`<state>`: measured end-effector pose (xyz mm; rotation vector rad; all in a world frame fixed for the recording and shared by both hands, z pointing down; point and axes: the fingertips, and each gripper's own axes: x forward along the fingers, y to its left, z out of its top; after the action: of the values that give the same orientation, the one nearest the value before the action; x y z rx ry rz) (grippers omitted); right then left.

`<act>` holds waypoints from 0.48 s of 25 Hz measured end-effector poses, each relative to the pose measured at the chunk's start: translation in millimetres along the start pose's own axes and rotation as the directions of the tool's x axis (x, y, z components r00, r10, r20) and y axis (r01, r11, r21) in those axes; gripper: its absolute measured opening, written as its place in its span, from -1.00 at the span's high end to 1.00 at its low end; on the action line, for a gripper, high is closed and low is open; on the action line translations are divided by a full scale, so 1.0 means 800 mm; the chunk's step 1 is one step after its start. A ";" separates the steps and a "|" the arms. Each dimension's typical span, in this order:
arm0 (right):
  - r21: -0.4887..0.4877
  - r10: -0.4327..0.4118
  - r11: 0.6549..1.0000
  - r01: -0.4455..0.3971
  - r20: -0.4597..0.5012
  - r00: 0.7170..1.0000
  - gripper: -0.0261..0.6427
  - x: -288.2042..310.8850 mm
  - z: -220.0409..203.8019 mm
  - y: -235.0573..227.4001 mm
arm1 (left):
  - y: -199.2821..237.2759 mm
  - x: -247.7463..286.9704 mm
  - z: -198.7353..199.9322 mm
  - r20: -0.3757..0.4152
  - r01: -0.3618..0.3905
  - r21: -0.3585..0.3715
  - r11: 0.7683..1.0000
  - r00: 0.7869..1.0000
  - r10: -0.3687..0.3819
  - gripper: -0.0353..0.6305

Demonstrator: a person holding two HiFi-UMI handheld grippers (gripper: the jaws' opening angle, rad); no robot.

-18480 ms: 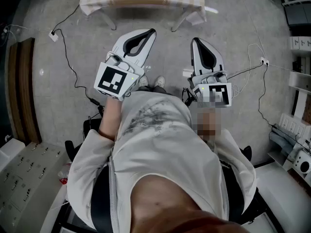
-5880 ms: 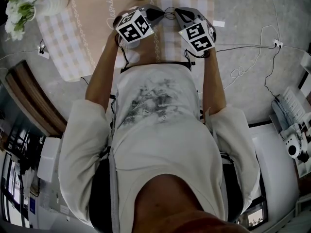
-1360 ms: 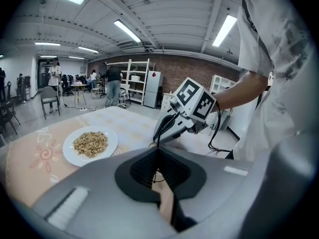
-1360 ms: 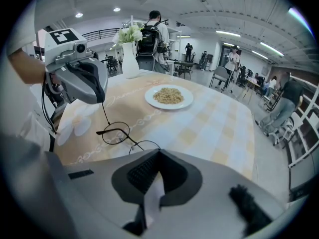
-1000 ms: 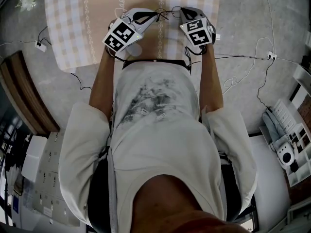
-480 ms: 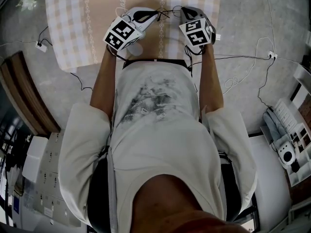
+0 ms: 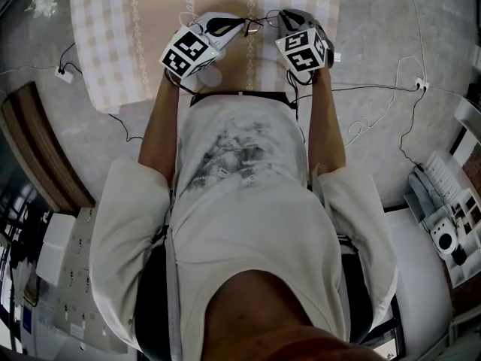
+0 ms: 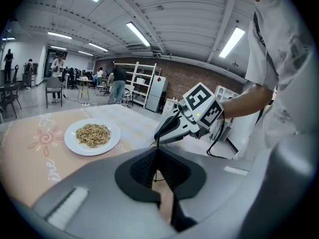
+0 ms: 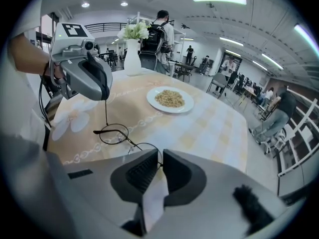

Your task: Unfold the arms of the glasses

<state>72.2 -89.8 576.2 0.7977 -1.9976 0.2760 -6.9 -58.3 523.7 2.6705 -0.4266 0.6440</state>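
Right gripper view: right gripper (image 9: 160,157) clamps the glasses (image 9: 113,133) rim at its tips, left gripper (image 8: 157,153) pinches an arm (image 9: 105,111), I think. Yanking could bend it.

No words or numbers are legible. Square black-and-white code patterns cover the cubes on the left tongs (image 7: 242,23) and right tongs (image 7: 278,15). Cursive script on the bench cloth (image 7: 150,21) is too faint to read.

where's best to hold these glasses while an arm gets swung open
Pinch the hinge corner beside a lens, coming from that outer side: the glasses are thin wire, so that corner is likely firmest. The right gripper is shut there; the left gripper holds the other arm.
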 end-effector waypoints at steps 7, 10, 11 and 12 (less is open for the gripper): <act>-0.036 0.020 0.999 -0.019 0.014 1.000 0.66 -0.004 0.009 0.014 | -0.002 0.002 -0.003 -0.008 0.014 0.000 1.000 1.000 -0.014 0.87; -0.058 0.026 0.998 -0.024 0.023 0.999 0.64 -0.005 0.016 0.022 | -0.001 0.002 -0.005 -0.015 0.019 0.001 1.000 1.000 -0.019 0.87; -0.064 0.028 0.998 -0.027 0.025 0.999 0.63 -0.006 0.017 0.025 | -0.001 0.001 -0.005 -0.018 0.020 0.001 1.000 1.000 -0.020 0.87; -0.068 0.032 0.997 -0.030 0.027 0.999 0.63 -0.006 0.018 0.027 | -0.001 0.002 -0.005 -0.017 0.021 0.002 1.000 1.000 -0.021 0.87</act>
<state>49.9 -78.5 567.0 0.7322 -2.0356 0.2149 -7.1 -56.3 527.8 2.6656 -0.3934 0.6606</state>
